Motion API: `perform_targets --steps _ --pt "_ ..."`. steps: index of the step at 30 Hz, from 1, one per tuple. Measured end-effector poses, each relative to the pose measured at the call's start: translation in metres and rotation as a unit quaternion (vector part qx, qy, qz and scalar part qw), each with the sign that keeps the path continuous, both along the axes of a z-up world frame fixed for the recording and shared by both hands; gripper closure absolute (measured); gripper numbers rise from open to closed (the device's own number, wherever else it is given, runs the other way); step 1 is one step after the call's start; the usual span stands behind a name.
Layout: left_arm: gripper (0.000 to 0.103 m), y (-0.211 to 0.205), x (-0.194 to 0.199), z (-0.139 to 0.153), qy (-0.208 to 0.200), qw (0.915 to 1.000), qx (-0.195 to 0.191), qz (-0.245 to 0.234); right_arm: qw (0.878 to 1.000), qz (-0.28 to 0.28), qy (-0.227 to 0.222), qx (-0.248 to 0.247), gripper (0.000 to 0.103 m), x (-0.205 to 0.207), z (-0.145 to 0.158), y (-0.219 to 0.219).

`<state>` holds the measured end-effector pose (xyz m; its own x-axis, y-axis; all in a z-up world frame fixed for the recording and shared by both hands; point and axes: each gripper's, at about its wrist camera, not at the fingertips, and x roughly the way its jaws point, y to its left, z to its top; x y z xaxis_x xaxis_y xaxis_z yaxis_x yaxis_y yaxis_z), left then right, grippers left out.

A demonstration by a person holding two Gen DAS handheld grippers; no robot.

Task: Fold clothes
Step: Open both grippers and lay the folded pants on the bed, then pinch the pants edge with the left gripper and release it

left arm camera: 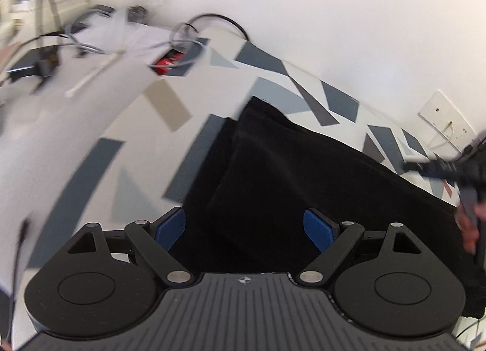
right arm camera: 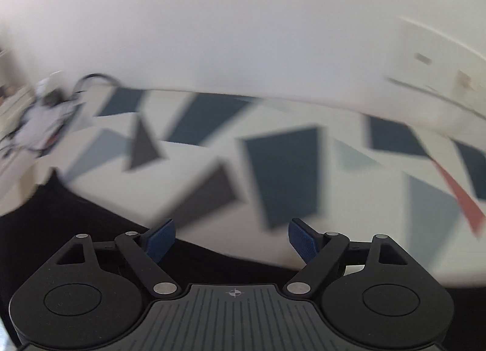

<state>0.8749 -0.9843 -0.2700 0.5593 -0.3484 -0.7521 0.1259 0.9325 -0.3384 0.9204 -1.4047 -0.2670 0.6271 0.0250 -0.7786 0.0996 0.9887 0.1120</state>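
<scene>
- Our left tongs [left arm camera: 244,229] are spread wide with nothing pinched, the blue ribbed pads [left arm camera: 316,231] sitting either side of the black garment [left arm camera: 303,174], over it but not squeezing it.
- Our right tongs [right arm camera: 232,238] are also released, with only bare patterned surface between the pads. That view is really smeared, so we can't say much beyond the garment's edge running just under the tong tips.
- The garment lies on the counter [left arm camera: 136,144], already doubled over at least once: there's a thick folded edge pointing away from us and a second layer stepping out on the left side.
- Handling guess: soft, floppy, light, and it'll sag the second we lift it. The surface looks slightly nubby, like knit or fleece, so the ribbed pads should bite fine and slipping isn't the worry. Grabbing only the top layer is.
- Where we'd grab: at a corner or along the thick folded edge, pinching all the layers together, one tong per corner so it stays flat.
- The counter cover is a smooth white sheet with grey, blue and tan geometric shapes, so cloth should slide on it easily.
- Further out: a plain white wall [left arm camera: 334,16], a wall socket plate [left arm camera: 446,120], and some blurry cables [left arm camera: 218,21] and clutter far left.
</scene>
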Motion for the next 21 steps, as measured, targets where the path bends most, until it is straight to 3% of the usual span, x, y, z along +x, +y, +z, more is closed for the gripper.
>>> perform_targets --steps 5,11,14,16,17,21 --pt "0.015 -0.013 0.013 -0.007 0.026 0.9995 0.010 -0.014 0.995 -0.100 0.004 -0.008 0.024 -0.053 -0.013 -0.065" --pt "0.015 -0.022 0.027 -0.015 0.033 0.9994 0.010 -0.004 0.991 -0.137 0.000 -0.007 0.022 -0.076 -0.020 -0.082" --pt "0.057 -0.031 0.027 -0.008 0.009 0.9992 0.038 -0.010 0.991 -0.133 0.003 -0.018 0.020 -0.073 -0.021 -0.077" --pt "0.069 -0.032 0.025 -0.003 0.002 0.9989 0.045 -0.011 0.991 -0.133 0.005 -0.019 0.017 -0.070 -0.021 -0.074" --pt "0.080 -0.030 0.024 0.000 -0.001 0.9990 0.043 -0.010 0.991 -0.133 0.005 -0.017 0.016 -0.067 -0.021 -0.073" --pt "0.083 -0.025 0.013 0.015 -0.020 0.9991 0.036 -0.011 0.992 -0.124 0.007 -0.017 0.016 -0.061 -0.020 -0.066"
